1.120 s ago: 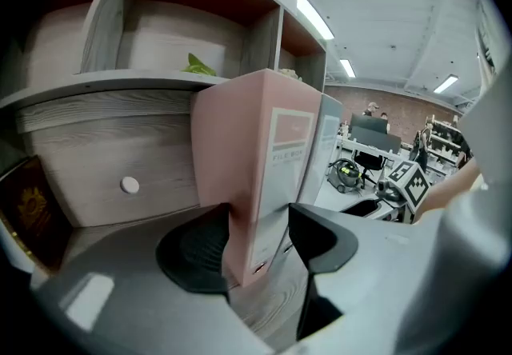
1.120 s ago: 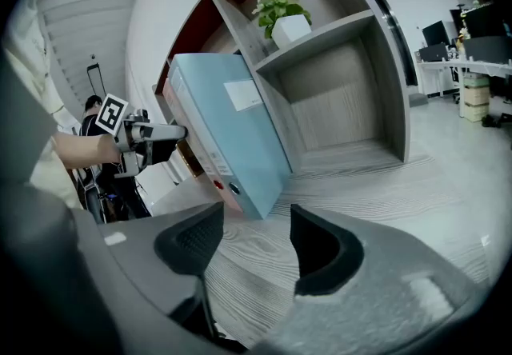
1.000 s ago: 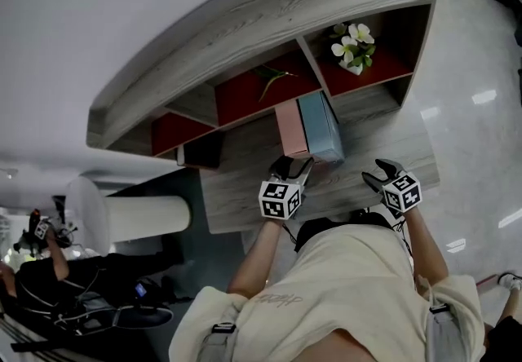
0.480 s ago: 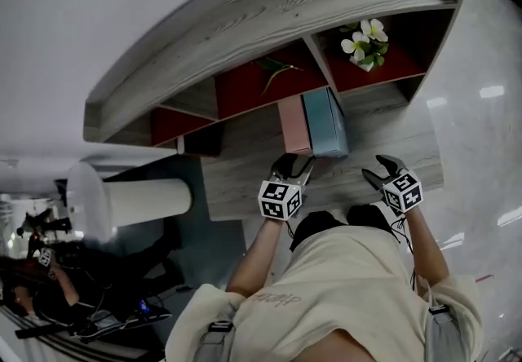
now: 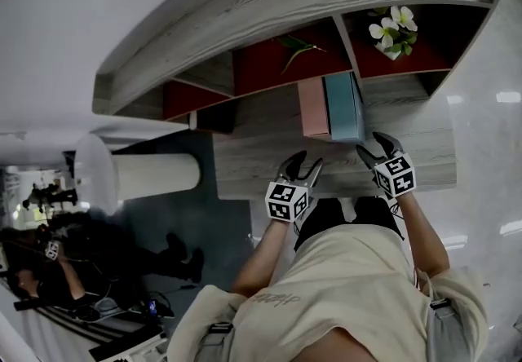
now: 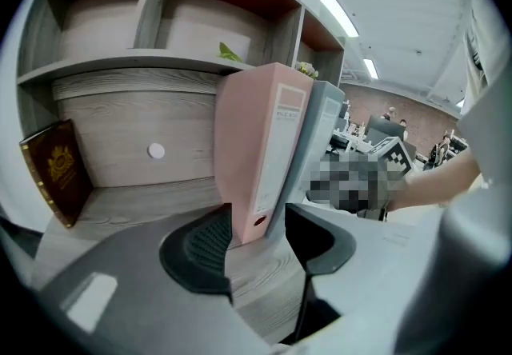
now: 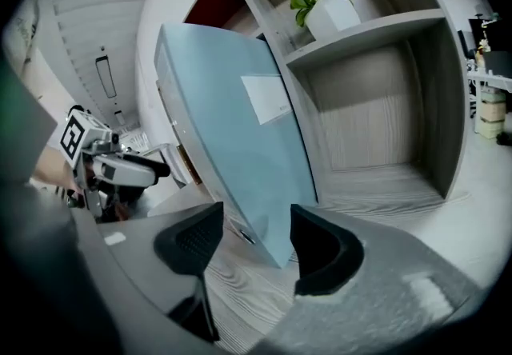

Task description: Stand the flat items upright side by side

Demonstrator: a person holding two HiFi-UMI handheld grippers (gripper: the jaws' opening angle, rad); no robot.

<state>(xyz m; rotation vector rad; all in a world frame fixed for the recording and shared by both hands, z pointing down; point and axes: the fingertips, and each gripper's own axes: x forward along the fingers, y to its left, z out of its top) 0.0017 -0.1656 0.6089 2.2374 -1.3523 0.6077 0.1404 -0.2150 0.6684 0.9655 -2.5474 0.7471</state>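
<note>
A pink binder [image 5: 313, 108] and a blue binder [image 5: 342, 105] stand upright side by side on the wooden desk [image 5: 261, 161], under the shelf. My left gripper [image 5: 301, 163] is open, a little short of the pink binder's spine [image 6: 268, 149], with nothing between its pads. My right gripper [image 5: 376, 146] is open too, close to the blue binder's near lower corner. In the right gripper view the blue binder [image 7: 232, 129] leans slightly, and its corner sits just beyond the jaws [image 7: 252, 240] without touching the pads.
The shelf's compartments [image 5: 269, 67] hold a green sprig [image 5: 298, 46] and a pot of white flowers [image 5: 392, 28]. A dark red book [image 6: 56, 169] leans in the left nook. A white cylinder [image 5: 139, 177] lies left of the desk, with people further left.
The left gripper has drawn back a little from the pink binder. The right gripper has moved forward and left, up to the blue binder's corner. The head camera has shifted.
</note>
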